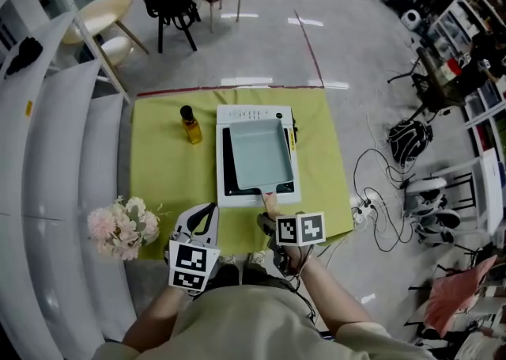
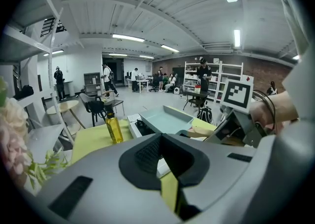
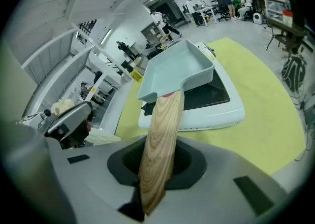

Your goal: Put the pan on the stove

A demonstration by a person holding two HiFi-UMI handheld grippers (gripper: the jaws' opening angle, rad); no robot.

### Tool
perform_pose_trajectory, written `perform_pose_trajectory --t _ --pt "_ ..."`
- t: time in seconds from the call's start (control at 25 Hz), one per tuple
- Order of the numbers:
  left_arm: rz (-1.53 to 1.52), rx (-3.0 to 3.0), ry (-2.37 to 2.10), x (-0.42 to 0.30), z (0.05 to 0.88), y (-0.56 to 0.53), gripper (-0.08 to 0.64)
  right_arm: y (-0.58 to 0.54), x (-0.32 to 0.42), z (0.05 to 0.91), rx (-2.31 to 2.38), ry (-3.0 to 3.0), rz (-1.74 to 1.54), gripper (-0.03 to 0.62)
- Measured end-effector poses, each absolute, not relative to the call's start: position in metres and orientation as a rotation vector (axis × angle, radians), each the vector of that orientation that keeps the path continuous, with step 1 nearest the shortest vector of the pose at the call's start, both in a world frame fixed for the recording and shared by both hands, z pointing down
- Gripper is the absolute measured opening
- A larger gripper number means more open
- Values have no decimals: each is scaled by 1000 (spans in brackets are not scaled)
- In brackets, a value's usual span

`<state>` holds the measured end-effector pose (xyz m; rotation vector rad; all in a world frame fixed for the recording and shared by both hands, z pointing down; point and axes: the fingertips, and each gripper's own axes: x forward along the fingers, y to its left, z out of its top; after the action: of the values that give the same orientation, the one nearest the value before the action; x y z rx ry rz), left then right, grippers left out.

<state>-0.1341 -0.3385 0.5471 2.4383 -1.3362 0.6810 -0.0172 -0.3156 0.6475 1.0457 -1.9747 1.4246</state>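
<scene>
A pale blue rectangular pan (image 1: 261, 153) lies over the black top of the white stove (image 1: 257, 196) on the yellow cloth. Its wooden handle (image 1: 269, 202) points toward me. My right gripper (image 1: 273, 222) is shut on that handle. In the right gripper view the handle (image 3: 160, 144) runs out between the jaws to the pan (image 3: 179, 70) above the stove (image 3: 216, 114); whether the pan's base touches the glass I cannot tell. My left gripper (image 1: 207, 210) hovers left of the stove's front corner, shut and holding nothing. The left gripper view shows the pan (image 2: 165, 121) ahead.
A yellow oil bottle (image 1: 190, 125) stands left of the stove. A bunch of pale flowers (image 1: 122, 226) sits off the cloth's front left corner. Cables and a power strip (image 1: 364, 208) lie on the floor to the right. Chairs (image 1: 175, 6) stand behind the table.
</scene>
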Motion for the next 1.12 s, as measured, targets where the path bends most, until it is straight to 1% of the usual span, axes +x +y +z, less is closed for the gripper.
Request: perform_pose_trajectory --t 0.2,0.28,0.56,0.6,0.68,0.84,1.12 --pt "695 2425 -1336 -129 549 -337 6 -319 -19 654 1031 -1986 1425 77" --pt "697 2430 -1333 -126 549 -336 6 -320 -21 655 1014 -2003 1420 151" --pt "691 2451 -1343 -116 537 -335 6 -336 1 637 1078 -2053 1258 245" --pt "688 2455 -1348 -115 534 -335 6 -340 8 631 1110 -2065 1220 244" --pt "679 2463 -1361 -113 527 -337 6 -350 23 617 1183 -2091 1115 214" --pt "669 2499 -1409 -107 504 -341 6 -368 52 580 1298 -2153 925 132" --pt "601 2595 -1513 -105 443 -356 6 -378 77 498 1414 -2308 740 52"
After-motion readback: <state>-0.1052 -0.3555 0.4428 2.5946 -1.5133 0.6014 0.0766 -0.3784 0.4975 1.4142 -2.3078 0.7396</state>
